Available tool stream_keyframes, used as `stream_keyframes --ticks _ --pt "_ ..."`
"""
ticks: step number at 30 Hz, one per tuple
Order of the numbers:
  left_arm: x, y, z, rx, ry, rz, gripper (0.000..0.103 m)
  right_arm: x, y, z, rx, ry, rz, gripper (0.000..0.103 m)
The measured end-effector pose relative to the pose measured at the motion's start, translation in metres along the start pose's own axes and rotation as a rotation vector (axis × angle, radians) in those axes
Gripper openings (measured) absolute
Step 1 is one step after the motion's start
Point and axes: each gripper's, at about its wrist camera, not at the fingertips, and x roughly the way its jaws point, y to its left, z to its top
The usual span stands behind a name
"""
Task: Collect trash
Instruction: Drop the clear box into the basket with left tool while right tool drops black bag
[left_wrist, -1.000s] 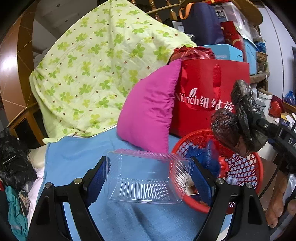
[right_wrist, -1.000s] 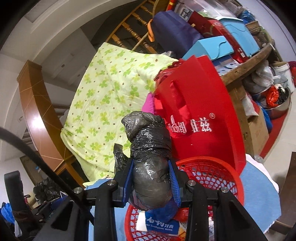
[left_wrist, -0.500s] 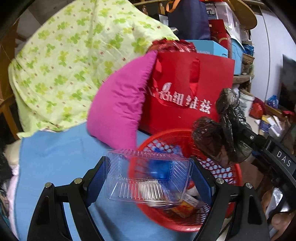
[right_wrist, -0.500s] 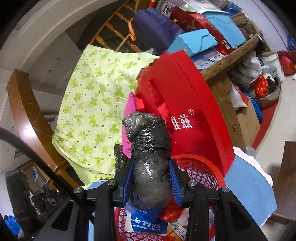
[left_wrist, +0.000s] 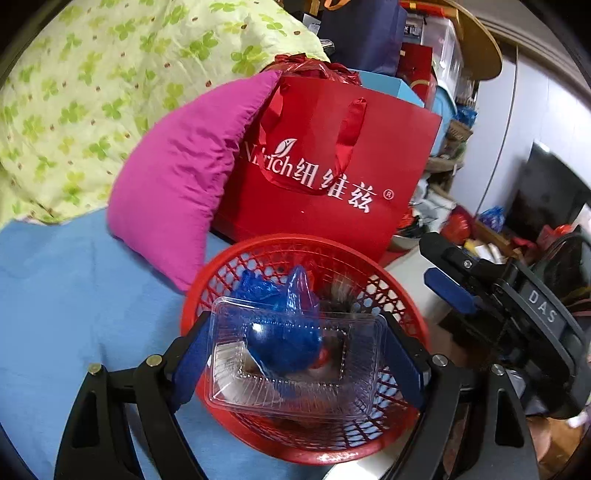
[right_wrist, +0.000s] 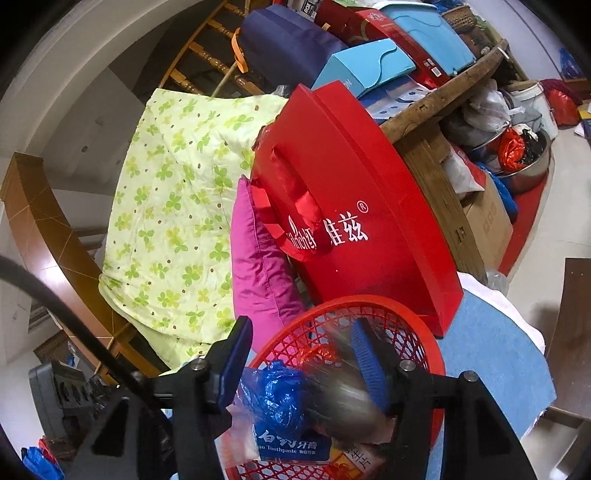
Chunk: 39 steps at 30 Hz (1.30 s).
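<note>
Left gripper (left_wrist: 295, 354) clamped on clear tray (left_wrist: 295, 363), pads on both short ends, tray held over red basket (left_wrist: 406, 299). Below the tray, inside basket: blue bag (left_wrist: 280, 325). Just past basket: red gift bag (left_wrist: 332, 177), pink pillow (left_wrist: 177, 184) to its left, green quilt (left_wrist: 74, 92) further left. Blue cloth (left_wrist: 74, 295) under basket.

Right gripper (right_wrist: 303, 362) jaws spread wide, nothing pinched. Black bag (right_wrist: 347, 391) blurred between the jaws, over the basket (right_wrist: 424, 332), contact with right pad unclear. Toothpaste box (right_wrist: 288, 443) and blue bag (right_wrist: 277, 398) in basket beneath. Gift bag (right_wrist: 351, 221) beyond.
</note>
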Motion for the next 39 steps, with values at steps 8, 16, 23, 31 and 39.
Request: stream_keyframes --ticks 8,16,23,31,39 --pt "-0.014 0.020 -0.002 -0.097 -0.030 -0.106 0.087 -0.007 0.010 -0.001 -0.017 -0.063 0.005 0.060" --pt "-0.005 0.008 -0.006 -0.092 -0.005 -0.155 0.087 -0.019 0.005 0.003 -0.001 -0.139 -0.001 0.060" --pt "0.017 -0.007 -0.004 -0.109 0.038 -0.211 0.087 -0.033 -0.011 0.012 0.043 -0.197 -0.009 0.060" --pt "0.011 -0.013 0.005 -0.073 0.036 -0.183 0.090 -0.037 -0.011 0.015 0.034 -0.206 -0.019 0.060" --pt "-0.036 0.000 0.004 0.001 -0.044 0.010 0.090 -0.038 0.009 0.008 -0.031 -0.230 -0.026 0.060"
